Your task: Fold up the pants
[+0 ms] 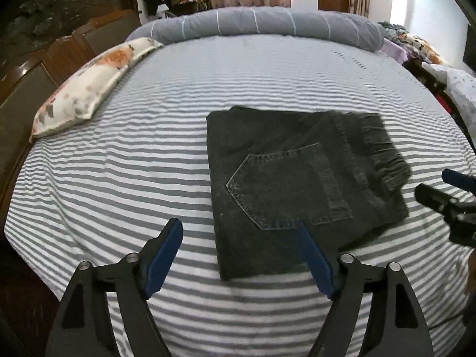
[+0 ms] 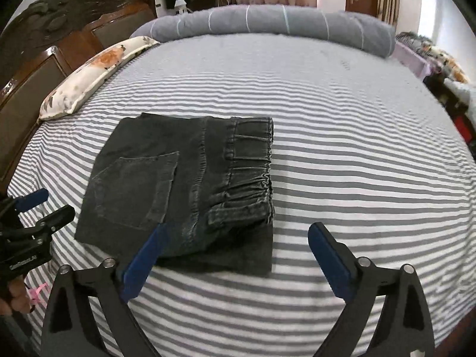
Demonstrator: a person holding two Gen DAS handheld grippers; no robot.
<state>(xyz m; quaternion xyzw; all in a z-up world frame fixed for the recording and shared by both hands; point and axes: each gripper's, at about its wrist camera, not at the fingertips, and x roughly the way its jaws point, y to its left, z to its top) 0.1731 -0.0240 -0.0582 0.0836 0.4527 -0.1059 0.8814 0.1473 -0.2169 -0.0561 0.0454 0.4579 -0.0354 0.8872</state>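
Observation:
Dark grey denim pants point(image 1: 291, 184) lie folded into a compact rectangle on the striped bed, back pocket up, elastic waistband point(image 2: 253, 166) on the right side. My left gripper point(image 1: 239, 226) hovers above the near left corner of the pants, open, nothing between its blue pads. My right gripper point(image 2: 238, 232) hovers over the near right edge of the pants point(image 2: 184, 190), open wide and empty. The right gripper point(image 1: 446, 190) shows at the right edge of the left wrist view, and the left gripper point(image 2: 44, 205) at the left edge of the right wrist view.
The bed sheet point(image 1: 148, 160) has grey and white stripes. A floral pillow point(image 1: 86, 89) lies by the wooden headboard point(image 1: 35, 59) on the left. A rolled grey duvet point(image 1: 267, 26) runs along the far edge. Clutter point(image 1: 440, 68) stands beyond the right side.

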